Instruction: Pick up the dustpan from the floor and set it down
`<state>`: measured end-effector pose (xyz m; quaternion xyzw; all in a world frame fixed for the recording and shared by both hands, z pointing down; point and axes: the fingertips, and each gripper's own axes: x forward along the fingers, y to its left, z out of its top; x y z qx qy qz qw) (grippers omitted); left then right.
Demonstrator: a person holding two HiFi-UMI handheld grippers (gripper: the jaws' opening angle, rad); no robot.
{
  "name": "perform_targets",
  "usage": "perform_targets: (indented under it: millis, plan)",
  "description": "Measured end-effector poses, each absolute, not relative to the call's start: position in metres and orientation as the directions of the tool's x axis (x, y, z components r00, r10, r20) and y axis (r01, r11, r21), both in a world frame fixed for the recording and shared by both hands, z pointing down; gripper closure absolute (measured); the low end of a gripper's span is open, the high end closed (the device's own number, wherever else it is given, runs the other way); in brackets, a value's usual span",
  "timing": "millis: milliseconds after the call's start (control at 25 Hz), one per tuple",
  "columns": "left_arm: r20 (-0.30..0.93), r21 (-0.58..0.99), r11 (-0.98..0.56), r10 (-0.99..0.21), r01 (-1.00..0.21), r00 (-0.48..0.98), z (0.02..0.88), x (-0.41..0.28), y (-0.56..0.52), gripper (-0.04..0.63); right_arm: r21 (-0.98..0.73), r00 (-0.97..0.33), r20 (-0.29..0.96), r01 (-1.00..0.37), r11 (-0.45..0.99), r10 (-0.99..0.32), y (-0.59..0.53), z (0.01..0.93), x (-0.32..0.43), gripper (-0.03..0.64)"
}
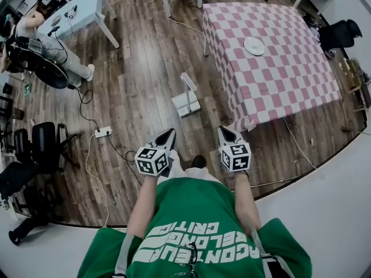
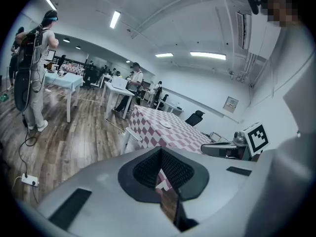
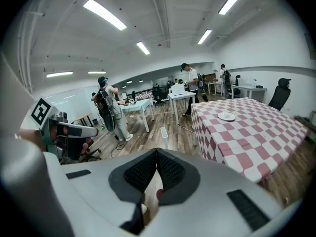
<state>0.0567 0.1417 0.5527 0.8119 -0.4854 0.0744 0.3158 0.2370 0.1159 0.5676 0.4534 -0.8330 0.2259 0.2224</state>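
On the wood floor just off the near left corner of the checked table (image 1: 272,62) sits the dustpan (image 1: 186,99). It's a pale whitish-grey one, with a flat square-ish pan flat on the boards and a long slim handle sticking up from it. From the right gripper view you mostly just see that handle (image 3: 163,132) as a white upright bar. Nothing's touching it, and it's out ahead of both grippers with bare floor between. Left gripper (image 1: 170,132) has its jaws pressed together with nothing in them, and same deal for the right gripper (image 1: 222,130), tips closed on nothing. Both are held side by side in front of the person's green shirt (image 1: 194,225), angled down a bit toward the floor
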Motion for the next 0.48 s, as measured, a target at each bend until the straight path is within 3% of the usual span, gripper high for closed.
perform_targets:
  millis: [480]
  plan:
    - [0.431, 0.449, -0.325, -0.738, -0.832, 0.52, 0.556, 0.019, 0.101, 0.6, -0.179, -0.46, 0.588, -0.876, 0.447, -0.665, 0.083, 0.575, 0.221, 0.609]
